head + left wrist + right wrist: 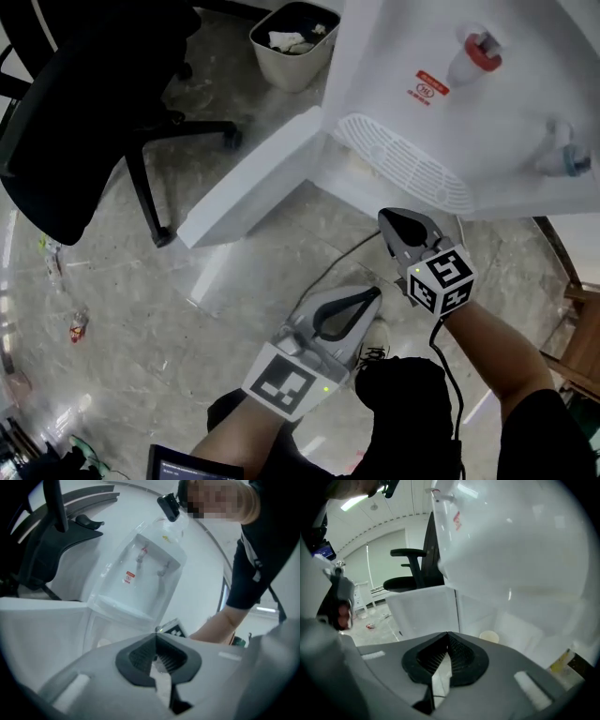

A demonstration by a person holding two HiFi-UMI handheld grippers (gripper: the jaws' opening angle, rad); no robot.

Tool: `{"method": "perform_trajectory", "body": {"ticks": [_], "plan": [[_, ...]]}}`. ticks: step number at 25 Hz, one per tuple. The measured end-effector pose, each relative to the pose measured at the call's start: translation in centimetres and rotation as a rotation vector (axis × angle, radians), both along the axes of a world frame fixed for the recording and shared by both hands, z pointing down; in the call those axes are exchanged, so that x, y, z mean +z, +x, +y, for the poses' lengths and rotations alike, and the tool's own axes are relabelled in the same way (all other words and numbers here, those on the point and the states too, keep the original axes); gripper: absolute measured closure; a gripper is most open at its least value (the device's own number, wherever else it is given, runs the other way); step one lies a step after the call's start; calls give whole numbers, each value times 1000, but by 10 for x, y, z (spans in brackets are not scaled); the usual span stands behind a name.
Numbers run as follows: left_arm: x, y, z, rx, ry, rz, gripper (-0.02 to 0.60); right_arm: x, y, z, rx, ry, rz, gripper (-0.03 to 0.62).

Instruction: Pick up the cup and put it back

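A pale paper cup (489, 636) stands inside the open lower cabinet of the white water dispenser (487, 122), just beyond my right gripper (448, 633). That gripper (384, 217) points at the cabinet opening, jaws closed tip to tip with nothing between them. My left gripper (375, 293) hangs lower and nearer to me, also shut and empty, and in its own view (156, 634) it aims up at the dispenser (140, 578). The head view does not show the cup clearly; the dispenser's drip grille (403, 164) overhangs the cabinet.
The cabinet door (253, 178) swings open to the left. A black office chair (84, 122) stands at the left and a waste bin (295, 42) behind it. A cable runs across the floor (141, 309) near my feet. Wooden furniture (581, 319) sits at the right edge.
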State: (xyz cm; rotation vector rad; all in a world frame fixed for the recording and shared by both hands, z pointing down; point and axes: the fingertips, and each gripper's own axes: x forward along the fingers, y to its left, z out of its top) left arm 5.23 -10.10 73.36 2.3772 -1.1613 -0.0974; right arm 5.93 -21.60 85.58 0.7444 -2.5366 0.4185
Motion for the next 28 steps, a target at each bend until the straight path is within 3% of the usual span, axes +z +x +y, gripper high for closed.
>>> {"method": "perform_trajectory", "body": {"ticks": [3, 8, 11, 15, 21, 25, 28], "plan": [[-19, -1, 33, -81, -156, 72, 577, -61, 12, 46, -37, -44, 82, 586], [-112, -13, 74, -100, -230, 68, 577, -164, 17, 107, 37, -208, 96, 586], [-183, -29, 97, -74, -286, 99, 577, -235, 3, 142, 76, -274, 74, 586], [-274, -29, 143, 9, -329, 142, 578, -346, -14, 185, 119, -284, 64, 586], [-391, -24, 177, 90, -259, 94, 578, -497, -11, 223, 202, -179, -34, 586], [-442, 0, 175, 104, -192, 127, 578, -545, 13, 247, 256, -134, -110, 586], [-468, 17, 186, 111, -164, 107, 578, -571, 34, 274, 309, -125, -189, 586]]}}
